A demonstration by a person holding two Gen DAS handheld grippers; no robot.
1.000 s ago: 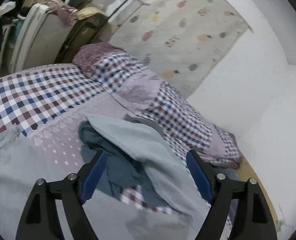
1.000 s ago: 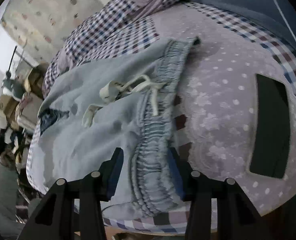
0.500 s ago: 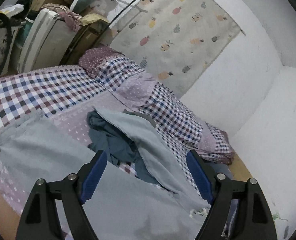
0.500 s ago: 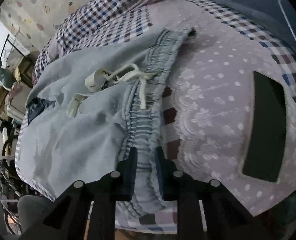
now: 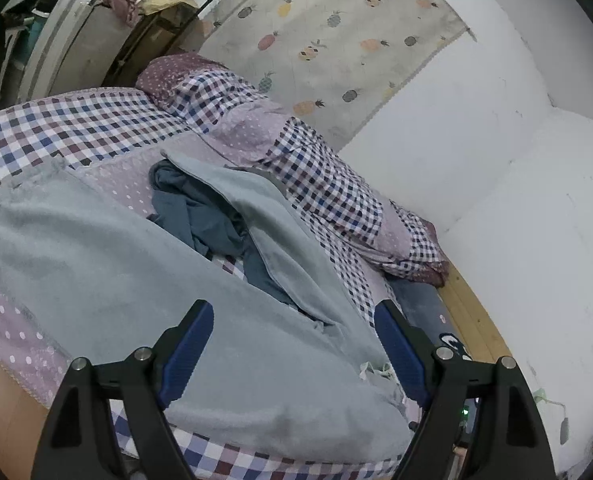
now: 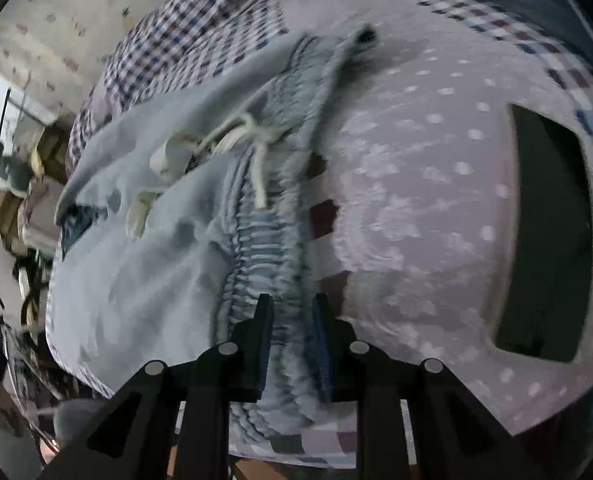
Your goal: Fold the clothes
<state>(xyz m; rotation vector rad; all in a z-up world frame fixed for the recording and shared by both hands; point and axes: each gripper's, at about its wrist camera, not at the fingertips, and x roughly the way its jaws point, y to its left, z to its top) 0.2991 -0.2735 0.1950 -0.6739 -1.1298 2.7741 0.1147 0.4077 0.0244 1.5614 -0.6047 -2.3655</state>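
Waistband [image 6: 264,248] of pale blue drawstring trousers [image 5: 108,264] sits pinched between the right gripper [image 6: 292,312] pads, bottom centre of the right wrist view; fingers clamped on the gathered elastic, frame blurred. Trousers lie spread across the checked bedspread [image 5: 56,128], filling the lower half of the left wrist view.

Left gripper [image 5: 296,344] hovers over the cloth, fingers wide apart, nothing between them.

Risks, as judged:
- Grip looks to bite only the bunched elastic edge. A sharp pull may slip the fabric out.
- Drawstring [image 6: 256,148] lies loose near the band, centre of frame; it may snag or end up inside the fold.
- Only 1 corner is held. Lifting now would probably drag the trousers askew.
- Dark blue garment [image 5: 200,216] lies under a trouser leg, mid frame, and may get dragged along.
- Black flat object [image 6: 544,236] at right rests on the bedspread, apart from the trousers; swept cloth may shift it.
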